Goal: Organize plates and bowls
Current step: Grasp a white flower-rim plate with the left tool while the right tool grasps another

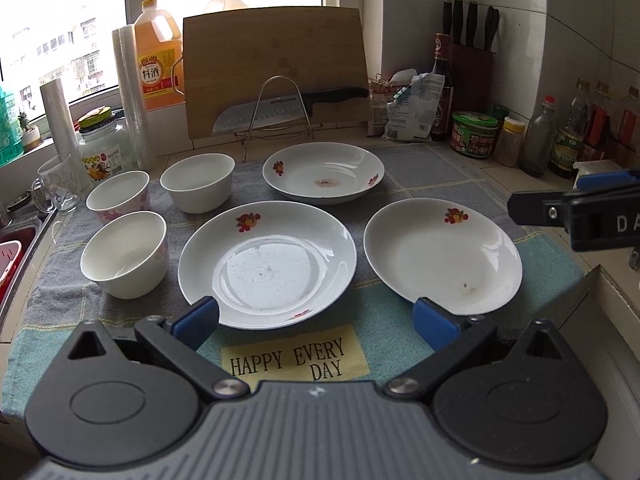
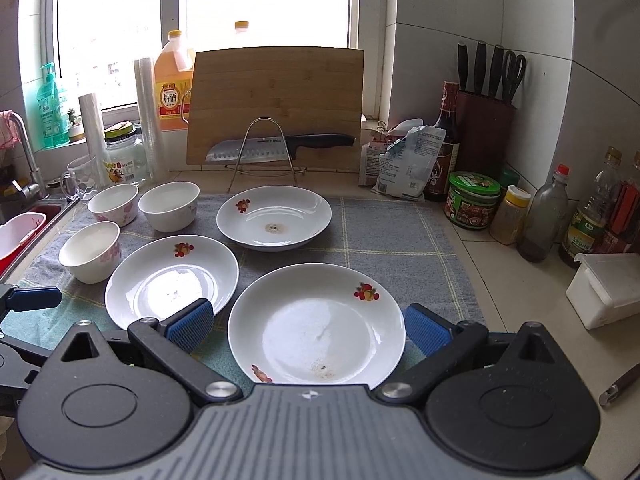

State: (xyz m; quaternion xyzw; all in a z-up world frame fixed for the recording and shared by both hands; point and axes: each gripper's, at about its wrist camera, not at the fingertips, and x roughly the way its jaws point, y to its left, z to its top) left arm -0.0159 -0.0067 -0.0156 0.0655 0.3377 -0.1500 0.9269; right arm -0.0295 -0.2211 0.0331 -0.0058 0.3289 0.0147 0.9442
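Note:
Three white plates with red flower prints lie on a grey checked cloth (image 1: 440,172): a middle plate (image 1: 267,264), a right plate (image 1: 442,254) and a far plate (image 1: 323,171). Three white bowls (image 1: 125,259) (image 1: 118,196) (image 1: 197,182) stand to their left. My left gripper (image 1: 316,320) is open, above the cloth's front edge, between the middle and right plates. My right gripper (image 2: 308,326) is open, its blue pads either side of the right plate (image 2: 316,322). The middle plate (image 2: 172,280), far plate (image 2: 274,216) and bowls (image 2: 90,251) show there too.
A bamboo cutting board (image 1: 276,68) and a knife (image 1: 280,110) on a wire rack stand behind the plates. Bottles, jars and a knife block (image 1: 470,68) line the right wall. A sink (image 2: 24,232) lies at left. A white lidded box (image 2: 604,288) sits at right.

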